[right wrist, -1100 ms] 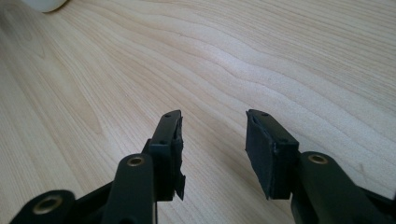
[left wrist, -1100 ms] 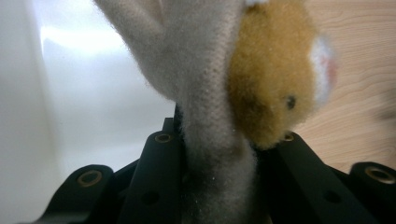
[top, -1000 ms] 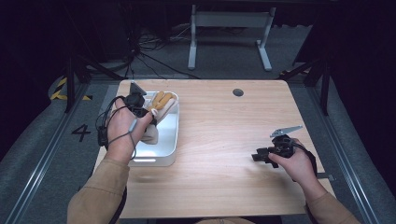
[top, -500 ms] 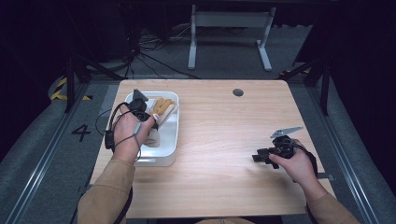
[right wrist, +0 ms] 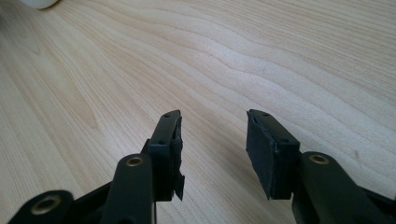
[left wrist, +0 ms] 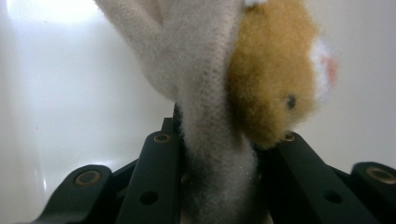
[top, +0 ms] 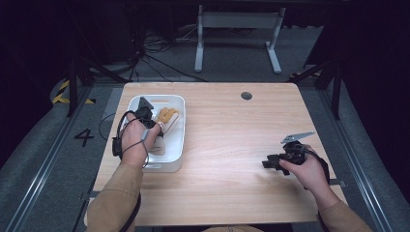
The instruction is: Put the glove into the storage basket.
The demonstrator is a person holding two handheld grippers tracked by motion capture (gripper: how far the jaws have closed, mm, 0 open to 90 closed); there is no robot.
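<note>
pale wood table (top: 227, 145), dim room, left gripper (top: 153, 126) jaws clamping plush toy (left wrist: 261, 84) (seemingly inside white tray (top: 175, 145)), right gripper (right wrist: 212, 135) jaws wide

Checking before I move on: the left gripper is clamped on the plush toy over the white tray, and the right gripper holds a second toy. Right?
Not quite. The right gripper holds nothing: the right gripper view shows its jaws open over the bare table. The left gripper does clamp the plush toy over the white tray.

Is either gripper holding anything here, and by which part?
The left gripper is shut on a plush toy, clamping its pale cream limb, over the white tray. The right gripper stands open over the table, holding nothing.
</note>
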